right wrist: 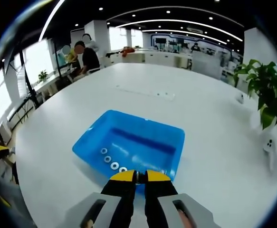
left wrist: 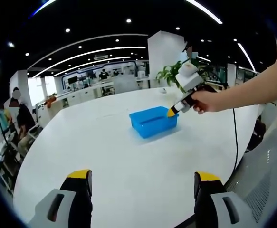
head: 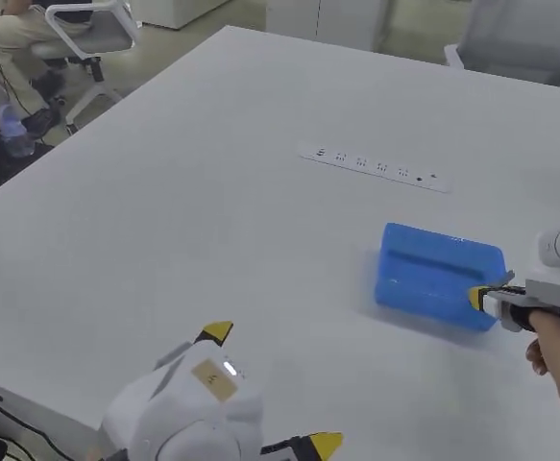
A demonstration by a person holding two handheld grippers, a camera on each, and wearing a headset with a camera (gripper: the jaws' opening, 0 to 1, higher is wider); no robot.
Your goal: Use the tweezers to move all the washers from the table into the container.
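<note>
– Blue container (right wrist: 150,156), position?
– On the white bench (head: 212,192), right of centre in the head view. Right tool (right wrist: 138,176) sits at its near wall, tips just over the rim.
– Tool state?
– Right tool: jaws pressed nearly together, hairline gap. A thin grey sliver (head: 506,279) juts from the tips in the head view. Possibly the tweezers, too small to say. Left tool (left wrist: 143,175): jaws spread wide, nothing between them, low over the bench.
– Washers?
– Four washers (right wrist: 113,164) on the container floor, in a short row. The row starts just ahead of the right tool's tips and runs off to the left along the near wall.
– Which hand is nearer?
– Right, clearly. Left tool is well apart from the container, across open bench.
– What does the next move turn on?
– Judgement only: the right tips point into the container, with the washers ahead and below. Anything let go there should land beside the row. Risk: the near wall lies close under the jaws, and a drop short of it would land on the bench.
</note>
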